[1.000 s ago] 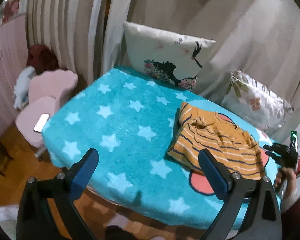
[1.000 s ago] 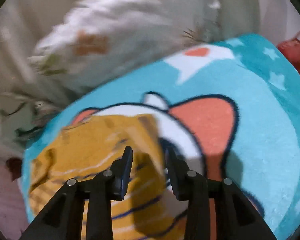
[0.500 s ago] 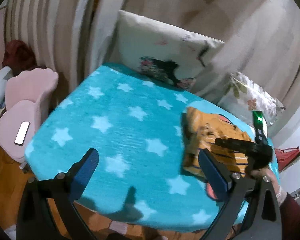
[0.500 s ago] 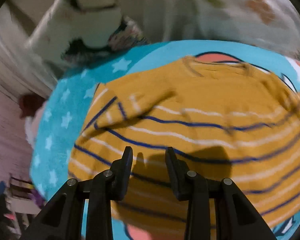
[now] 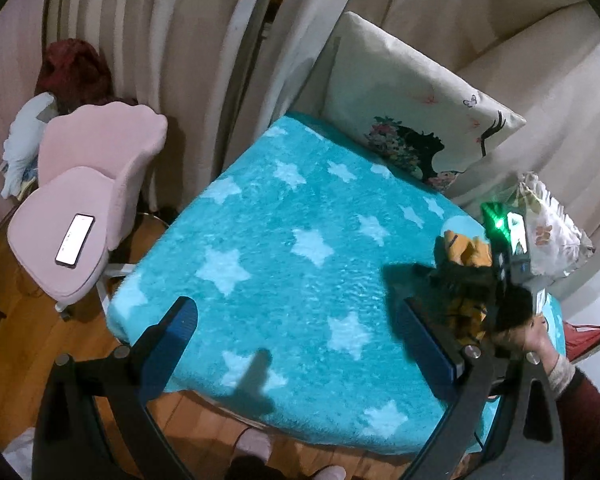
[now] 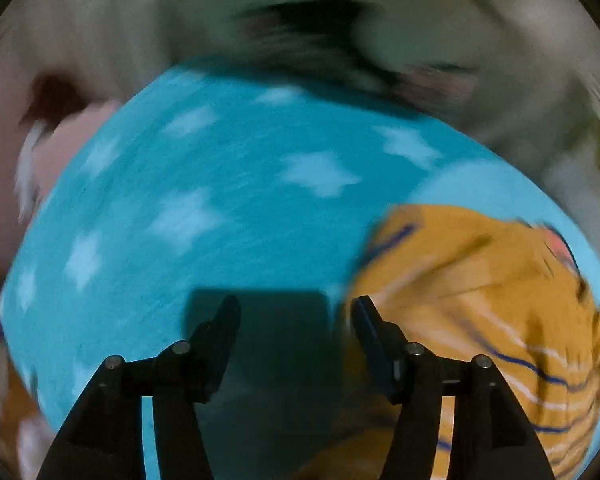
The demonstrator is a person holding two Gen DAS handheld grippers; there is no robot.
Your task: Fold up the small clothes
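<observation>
On a bed under a turquoise star-print blanket (image 5: 284, 248), at its far right part, lies a mustard-yellow striped top (image 6: 496, 288), crumpled, with navy and pale stripes. Seen from the left wrist view as only a small yellow patch (image 5: 466, 250), mostly hidden behind the right tool (image 6: 296, 312). Right tool above the blanket at the top's left edge, fingers spread about halfway, jaws just opened wider, nothing between them but blanket and the tool's own shadow; right finger (image 6: 370, 328) just at the garment's edge, contact impossible to tell through the blur. In the left wrist view, same tool a dark blurred shape (image 5: 496, 280) with a green light, held by a hand (image 5: 528, 336) in a dark red sleeve at the right edge. Left tool (image 5: 296, 320) over the near edge of the bed, blue-padded fingers wide apart, holding nothing, well apart from the top. At the far side, a cream pillow (image 5: 412, 116) with a dark printed figure, propped against beige curtains (image 5: 180, 60); right of it, a floral cushion (image 5: 552, 232). To the left, on the wooden floor (image 5: 16, 360), a pink shell-backed chair (image 5: 96, 168) with a phone (image 5: 75, 239) lying flat on the seat, screen lit.
</observation>
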